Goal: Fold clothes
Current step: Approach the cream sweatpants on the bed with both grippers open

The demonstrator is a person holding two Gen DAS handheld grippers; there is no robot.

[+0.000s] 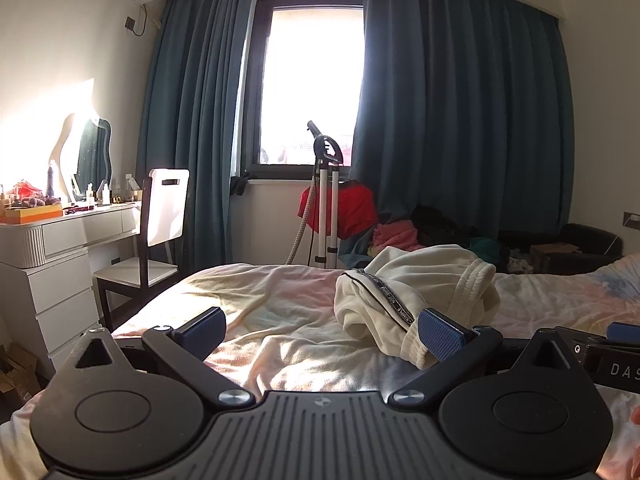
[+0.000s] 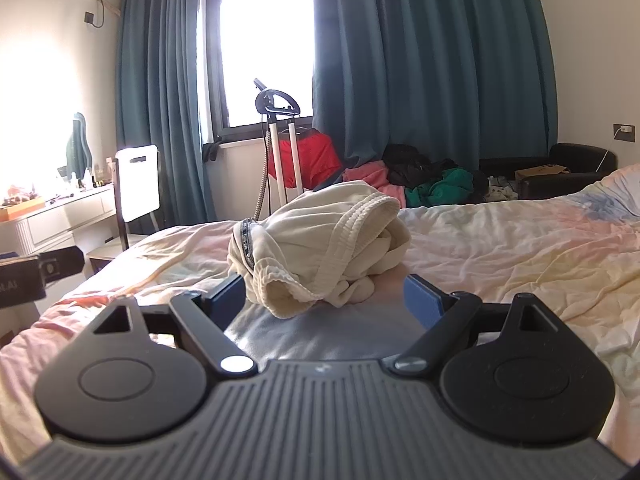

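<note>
A crumpled cream garment (image 1: 416,292) with a ribbed hem and a dark printed band lies in a heap on the bed (image 1: 272,312). My left gripper (image 1: 322,330) is open near the bed's front; its right blue pad sits close by the garment's near cuff, and nothing is between the jaws. In the right wrist view the same cream garment (image 2: 320,248) lies just ahead of my right gripper (image 2: 324,300), which is open with the garment's near folds at the mouth of the jaws, unpressed. Part of the other gripper shows at each view's edge.
The pastel sheet (image 2: 520,248) is rumpled. A white chair (image 1: 160,224) and dresser (image 1: 60,264) stand left of the bed. A garment steamer (image 1: 326,200), a pile of clothes (image 2: 420,180) and a black armchair (image 2: 560,168) line the curtained window wall.
</note>
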